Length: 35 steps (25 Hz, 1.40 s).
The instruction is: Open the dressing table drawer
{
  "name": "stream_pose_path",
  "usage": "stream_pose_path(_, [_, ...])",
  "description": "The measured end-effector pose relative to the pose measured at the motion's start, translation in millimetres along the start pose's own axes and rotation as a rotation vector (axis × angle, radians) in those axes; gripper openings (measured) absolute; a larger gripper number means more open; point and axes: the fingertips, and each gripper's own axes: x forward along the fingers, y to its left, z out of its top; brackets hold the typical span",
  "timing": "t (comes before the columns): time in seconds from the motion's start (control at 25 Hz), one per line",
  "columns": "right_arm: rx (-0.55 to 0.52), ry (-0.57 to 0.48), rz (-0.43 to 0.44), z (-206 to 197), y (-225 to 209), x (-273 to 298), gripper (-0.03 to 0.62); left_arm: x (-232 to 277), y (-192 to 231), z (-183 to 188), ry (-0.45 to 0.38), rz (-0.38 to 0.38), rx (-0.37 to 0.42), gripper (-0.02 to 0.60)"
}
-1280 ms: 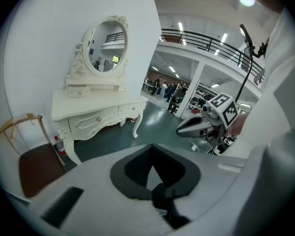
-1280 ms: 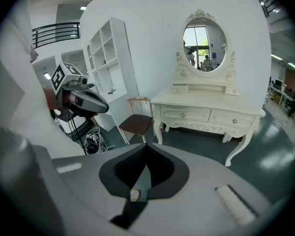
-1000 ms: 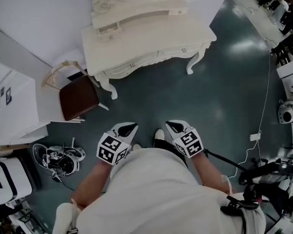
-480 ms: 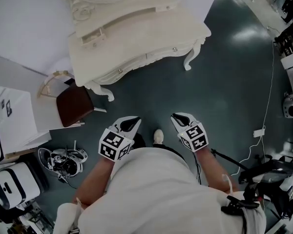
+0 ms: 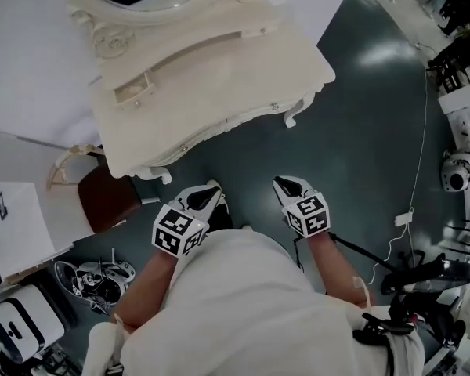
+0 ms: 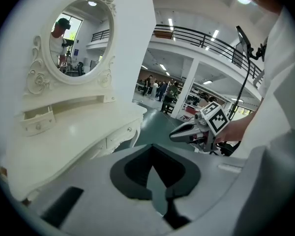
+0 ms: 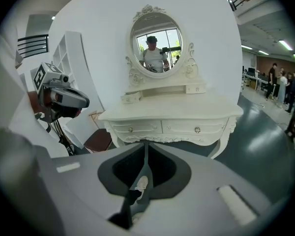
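White carved dressing table (image 5: 219, 77) is closer to both grippers than a second ago. Its long axis runs lower-left to upper-right. The closed drawers (image 7: 179, 127) under its tabletop face the person and show square-on only in the right gripper view. Right gripper (image 5: 280, 182) jaws just cracked open, empty. Left gripper (image 5: 211, 188) jaws closed, empty.

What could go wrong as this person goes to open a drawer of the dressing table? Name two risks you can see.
First, each drawer knob is small, and the right tongs, whose jaws have just been opening, stand barely apart, so they might miss or slip off it. Second, the brown-seated chair stands close beside the dressing table, so the left tongs could bump it on the way in.
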Motion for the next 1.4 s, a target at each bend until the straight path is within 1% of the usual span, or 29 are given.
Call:
stream_pose_path(0.16, [-0.022, -0.004, -0.062, 56, -38, 34, 0.025, 11, 43, 44, -0.028, -0.044, 0.032, 0.002])
stream_pose_path(0.24, [-0.01, -0.018, -0.098, 81, -56, 50, 0.026, 16, 65, 59, -0.029, -0.061, 0.054, 0.002])
stream_pose_path(0.32, [0.0, -0.032, -0.126, 102, -71, 67, 0.032, 18, 89, 71, -0.022, -0.061, 0.065, 0.002])
stream_pose_path(0.48, [-0.003, -0.027, -0.145, 134, -99, 95, 0.043, 19, 122, 89, -0.038, -0.035, 0.017, 0.002])
stream_pose_path(0.64, [0.002, -0.036, -0.147, 168, -143, 132, 0.049, 27, 155, 107, -0.045, 0.025, -0.02, 0.002])
stream_pose_path(0.72, [0.002, -0.033, -0.143, 183, -165, 151, 0.051, 30, 171, 119, -0.058, 0.068, -0.035, 0.003])
stream_pose_path(0.88, [-0.014, -0.026, -0.121, 217, -214, 185, 0.054, 40, 193, 150, -0.091, 0.153, -0.094, 0.002])
stream_pose_path(0.96, [-0.017, -0.025, -0.112, 234, -240, 202, 0.057, 50, 201, 165, -0.1, 0.191, -0.109, 0.003])
stream_pose_path(1.16, [0.016, -0.035, -0.087, 268, -298, 242, 0.072, 75, 216, 193, -0.106, 0.269, -0.16, 0.003])
stream_pose_path(1.4, [0.046, -0.034, -0.054, 293, -349, 283, 0.1, 95, 223, 214, -0.1, 0.351, -0.199, 0.003])
